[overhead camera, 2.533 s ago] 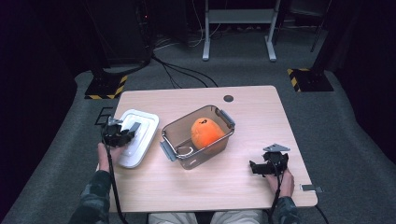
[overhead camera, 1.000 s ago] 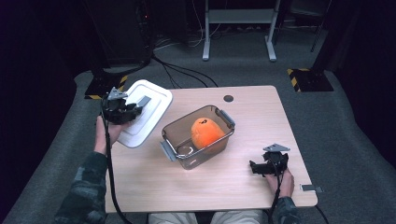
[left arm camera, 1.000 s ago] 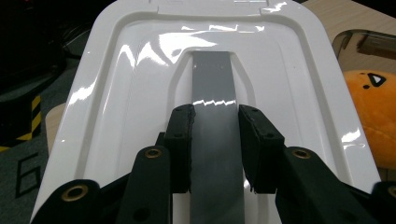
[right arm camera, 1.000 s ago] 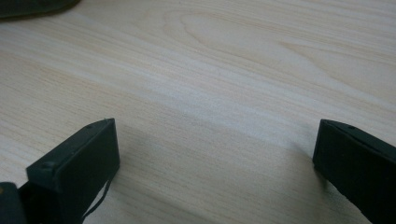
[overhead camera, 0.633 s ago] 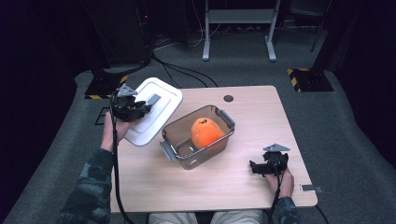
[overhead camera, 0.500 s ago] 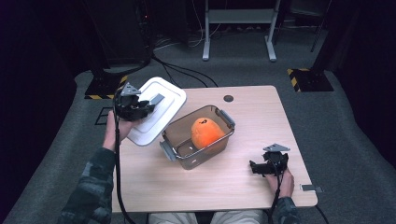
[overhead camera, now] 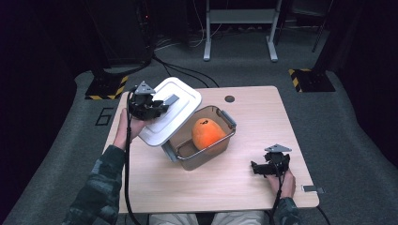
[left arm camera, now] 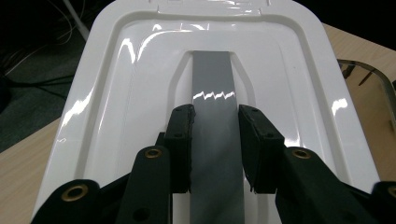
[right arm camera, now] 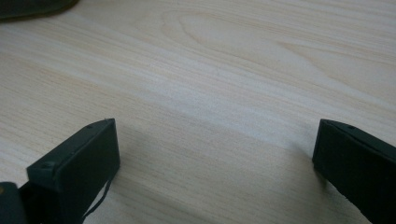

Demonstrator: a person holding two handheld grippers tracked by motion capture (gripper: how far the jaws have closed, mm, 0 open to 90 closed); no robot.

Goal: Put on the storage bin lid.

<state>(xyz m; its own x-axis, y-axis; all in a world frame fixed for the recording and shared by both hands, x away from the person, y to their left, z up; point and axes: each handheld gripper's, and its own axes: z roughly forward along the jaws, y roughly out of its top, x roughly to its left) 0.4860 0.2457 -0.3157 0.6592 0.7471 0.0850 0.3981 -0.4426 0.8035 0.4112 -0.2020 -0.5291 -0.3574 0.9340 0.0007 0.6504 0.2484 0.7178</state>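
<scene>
Here, left of centre in the high view, your left gripper [overhead camera: 152, 104] is clamped on the grey handle [left arm camera: 214, 116] of the white lid [overhead camera: 170, 112], tilted above the clear box's [overhead camera: 199, 154] near-left rim with the orange fruit [overhead camera: 209, 133] inside. Likely next: level the lid and lower it squarely onto the box. The left gripper view shows the pads pinching the handle; the right gripper view shows your right gripper [right arm camera: 212, 163] spread wide over bare table [right arm camera: 233, 70].

No words, brands or numbers can be read anywhere; the dark mark on the orange fruit [overhead camera: 208, 133] is too small to make out.
</scene>
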